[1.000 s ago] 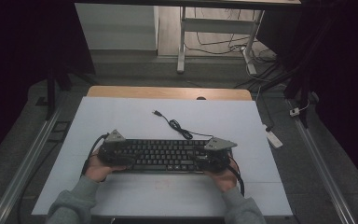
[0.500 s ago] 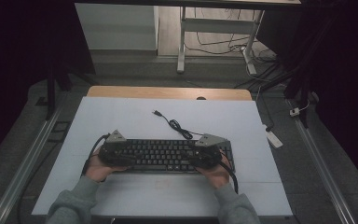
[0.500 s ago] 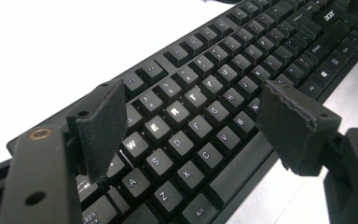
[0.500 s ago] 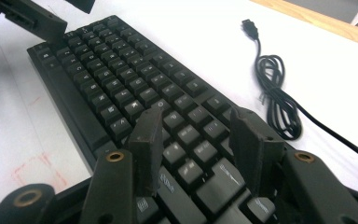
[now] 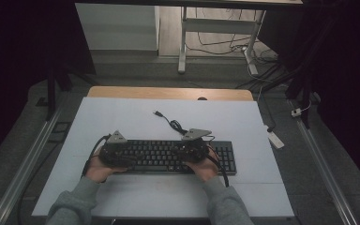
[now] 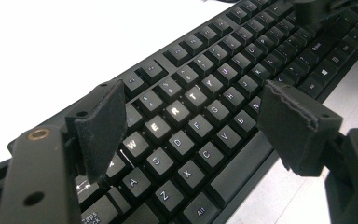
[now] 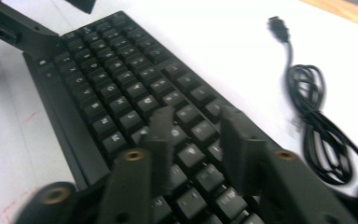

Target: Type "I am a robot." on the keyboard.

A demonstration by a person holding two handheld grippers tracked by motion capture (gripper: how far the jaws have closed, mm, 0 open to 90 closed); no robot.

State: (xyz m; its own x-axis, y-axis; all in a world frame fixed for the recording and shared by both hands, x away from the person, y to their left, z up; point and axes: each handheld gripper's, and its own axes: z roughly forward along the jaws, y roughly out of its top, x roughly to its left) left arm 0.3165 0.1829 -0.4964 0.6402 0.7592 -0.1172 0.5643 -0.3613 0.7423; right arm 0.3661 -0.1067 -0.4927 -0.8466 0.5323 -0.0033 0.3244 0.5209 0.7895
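Table (image 5: 122,112): white top, with a strip of bare wood showing along its far edge.

Keyboard (image 5: 222,157): black, full-size, lying flat with its long side parallel to the near edge of the table, roughly midway between the left and right edges and nearer the near edge than the far one. In the left gripper view the key legends are lit (W, E, R, T brightest) (image 6: 186,126); in the right gripper view the keys run away from the camera toward the keyboard's far end (image 7: 107,79).

Left gripper (image 5: 114,152): over the left end of the keyboard, held from the near side by the person's hand. In its own view (image 6: 189,119) the jaws stand wide apart, released, with the letter rows between them; whether the pads touch the keys I cannot tell.

Right gripper (image 5: 191,149): over the middle-right part of the keyboard, the number pad left uncovered to its right. In its own view (image 7: 193,135) (frame blurred) the jaws stand a narrow gap apart above the keys, having just been closing; keycaps show in the gap, but no pad can be seen pressing on one, so nothing is grasped.

Cable (image 5: 173,124): black, loosely coiled, on the table just beyond the keyboard's far edge, near the right gripper.

USB plug (image 5: 158,113): at the cable's free end, pointing toward the far left (image 7: 278,24).
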